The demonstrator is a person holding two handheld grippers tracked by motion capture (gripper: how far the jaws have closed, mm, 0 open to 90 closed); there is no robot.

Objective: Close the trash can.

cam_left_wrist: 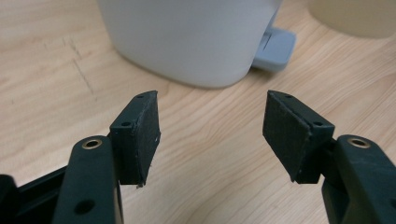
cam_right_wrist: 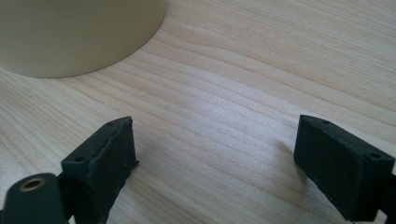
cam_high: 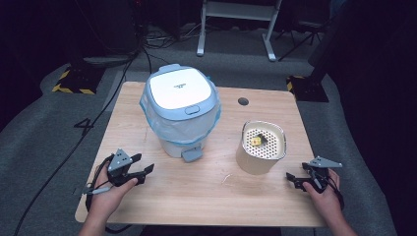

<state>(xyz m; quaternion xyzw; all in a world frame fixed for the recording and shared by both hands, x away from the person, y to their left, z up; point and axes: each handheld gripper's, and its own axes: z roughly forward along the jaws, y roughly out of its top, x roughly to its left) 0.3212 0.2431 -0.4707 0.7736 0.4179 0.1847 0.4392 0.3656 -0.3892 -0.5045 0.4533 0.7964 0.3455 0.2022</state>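
A white pedal bin with a pale blue lid and a plastic liner stands at the table's middle; its lid is down. To its right stands a beige cylinder with a perforated top, on which lies a small yellow piece. My left gripper rests low at the front left, open and empty, and points at the bin. In the left gripper view the gripper faces the bin's base and blue pedal. My right gripper sits at the front right, open and empty. The right gripper view has that gripper just short of the beige cylinder.
The wooden table has a dark round hole near its far edge. Cables trail off the table's left side onto grey carpet. A white stand frame is on the floor beyond the table.
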